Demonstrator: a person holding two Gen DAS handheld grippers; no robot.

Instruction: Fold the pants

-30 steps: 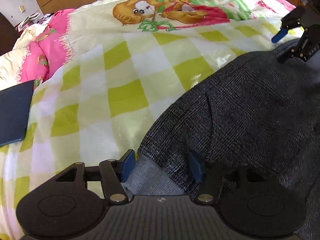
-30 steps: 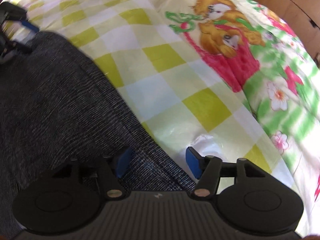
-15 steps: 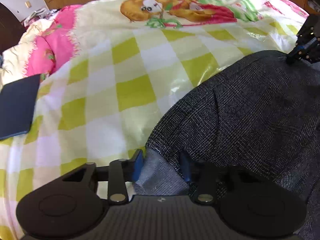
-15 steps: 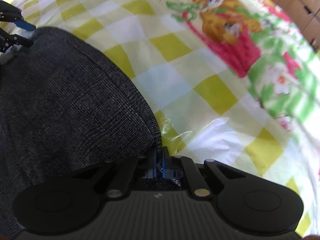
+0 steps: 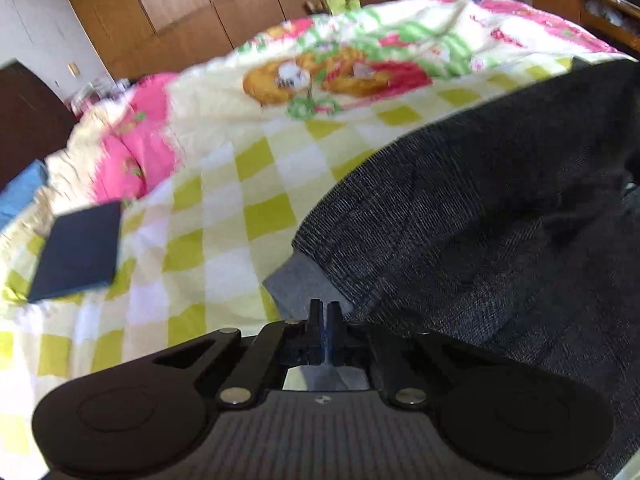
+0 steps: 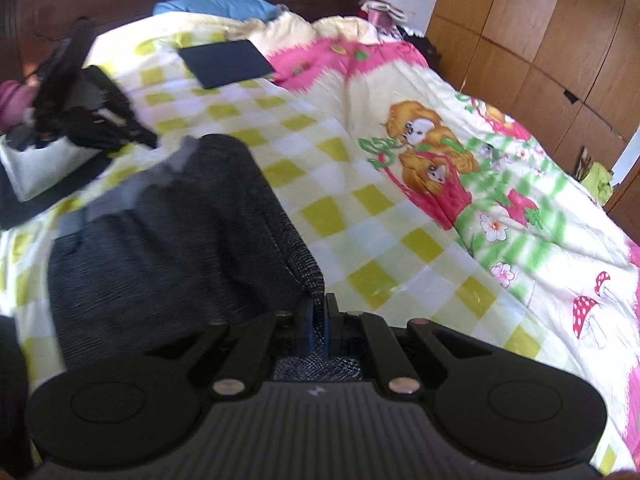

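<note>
Bedroom with wooden wardrobes (image 5: 192, 8); a bed quilt (image 6: 360, 184) in yellow-white check with a cartoon print. We see dark grey knit pants (image 6: 168, 232) lying on the quilt's checked part, lighter grey band along one end, fabric rumpled and lifted at both gripped corners. In the right view their long axis runs from us up-left toward the left gripper (image 5: 324, 312), which is clamped on the grey band corner. Right gripper (image 6: 318, 308) is clamped on the opposite corner. A dark flat pad (image 6: 224, 62) lies well apart near the pillows.
</note>
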